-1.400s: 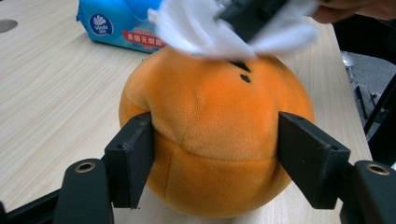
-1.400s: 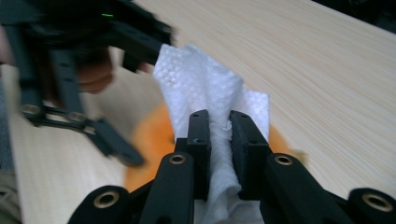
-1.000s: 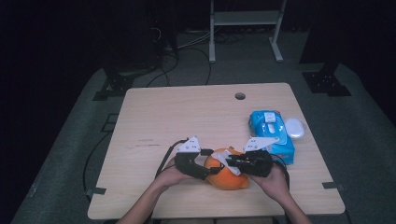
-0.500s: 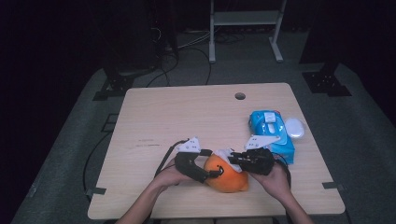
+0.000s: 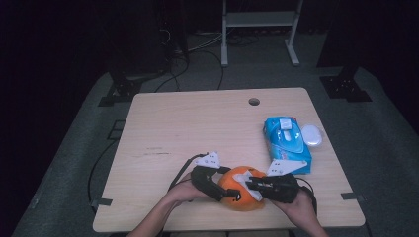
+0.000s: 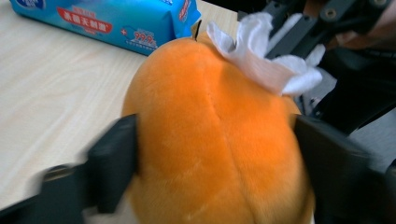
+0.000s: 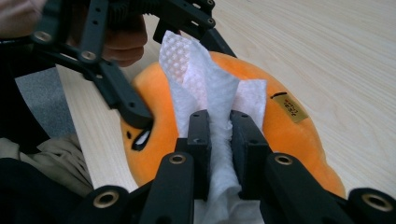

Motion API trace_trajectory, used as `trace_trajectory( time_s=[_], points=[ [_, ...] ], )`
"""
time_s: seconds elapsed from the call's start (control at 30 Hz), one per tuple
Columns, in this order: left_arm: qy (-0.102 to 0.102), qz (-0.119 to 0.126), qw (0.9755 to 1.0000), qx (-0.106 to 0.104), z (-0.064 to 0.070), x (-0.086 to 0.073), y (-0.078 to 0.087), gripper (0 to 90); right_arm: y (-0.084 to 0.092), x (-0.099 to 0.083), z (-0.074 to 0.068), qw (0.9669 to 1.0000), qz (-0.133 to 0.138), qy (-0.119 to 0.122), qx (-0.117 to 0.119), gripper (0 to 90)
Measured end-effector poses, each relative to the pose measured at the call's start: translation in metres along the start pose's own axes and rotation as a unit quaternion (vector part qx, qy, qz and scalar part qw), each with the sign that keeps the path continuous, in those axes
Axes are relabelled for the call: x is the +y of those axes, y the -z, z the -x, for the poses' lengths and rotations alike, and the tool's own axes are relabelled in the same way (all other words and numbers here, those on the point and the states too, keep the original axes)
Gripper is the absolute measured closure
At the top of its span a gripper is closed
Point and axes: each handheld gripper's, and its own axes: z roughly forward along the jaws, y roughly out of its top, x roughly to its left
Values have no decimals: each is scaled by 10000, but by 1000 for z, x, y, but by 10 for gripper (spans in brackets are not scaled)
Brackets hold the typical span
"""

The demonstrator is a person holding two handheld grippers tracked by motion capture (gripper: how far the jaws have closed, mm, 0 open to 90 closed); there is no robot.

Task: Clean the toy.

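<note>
Two claws meet over one plush near the front edge of the surface [image 5: 163,128]. Behind them to the right lies a blue wipes pack [image 5: 285,143] with a white oval thing [image 5: 311,134] just beside it. The orange plush [image 5: 240,190] sits between the hands. The left claw [image 5: 226,191] straddles it, one jaw on each flank; its jaws have just been closing and touch the fur. The right claw [image 5: 249,183] is pinched tight on a white wipe [image 7: 205,88], which stands up out of the jaws and lies against the top of the plush.
</note>
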Motion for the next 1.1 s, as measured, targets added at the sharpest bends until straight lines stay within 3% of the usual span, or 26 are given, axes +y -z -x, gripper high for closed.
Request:
trace_trajectory(
  time_s=[0.07,0.13,0.17,0.27,0.33,0.37,0.4,0.43,0.5,0.57,0.63,0.67,0.7,0.73,0.77,0.83,0.87,0.9,0.93,1.03,1.07,1.1],
  points=[
    [-149,103,9998,12,0,0,4,308,6,6,4,9998,171,23,-10,780],
    [-181,95,9998,-33,-1,0,4,309,9,9,6,9997,230,12,-35,780],
    [-230,94,9997,-54,-1,-1,4,309,13,14,13,9991,316,18,-267,779],
    [-299,74,9995,-70,0,0,5,296,12,15,25,9988,332,-107,-355,778],
    [-159,30,9998,-79,-2,-1,5,271,8,10,35,9988,262,-317,-266,778],
    [27,-24,9999,-123,-4,1,5,178,4,5,34,9988,226,-393,-183,778],
    [27,-24,9999,-123,-4,1,5,141,4,5,34,9988,226,-393,-183,778],
    [173,-52,9998,-120,-3,4,4,95,3,5,29,9991,195,-292,-247,779],
    [267,-74,9996,-115,-1,6,1,80,2,6,24,9992,191,-256,-223,778],
    [211,-182,9996,-52,1,6,-2,75,2,6,23,9993,188,-235,-219,779],
    [137,-261,9996,54,4,5,-5,166,1,9,19,9995,135,-180,-230,778],
    [103,-317,9994,71,4,5,-5,166,1,9,19,9995,135,-180,-230,778],
    [66,-402,9991,86,3,7,-3,287,2,11,18,9996,103,-128,-242,778],
    [14,-411,9991,109,4,8,-1,287,2,11,18,9996,103,-128,-242,778],
    [-105,-378,9991,153,5,9,1,315,2,13,18,9996,93,-136,-237,778],
    [-394,-19,9990,196,6,11,7,375,6,20,17,9995,92,-39,-303,777],
    [-394,-19,9990,196,6,11,7,387,6,20,17,9995,92,-39,-303,777],
    [-812,305,9952,460,7,16,13,392,11,27,17,9991,178,32,-380,778],
    [-812,305,9952,460,7,16,13,394,11,27,17,9991,178,32,-380,778],
    [-1298,733,9859,765,3,21,21,397,15,38,21,9982,382,58,-469,778],
    [-1496,841,9806,943,-4,18,20,395,13,45,25,9978,425,81,-508,778],
    [-1496,841,9806,943,-4,18,20,388,13,45,25,9978,425,81,-508,778]
  ],
)
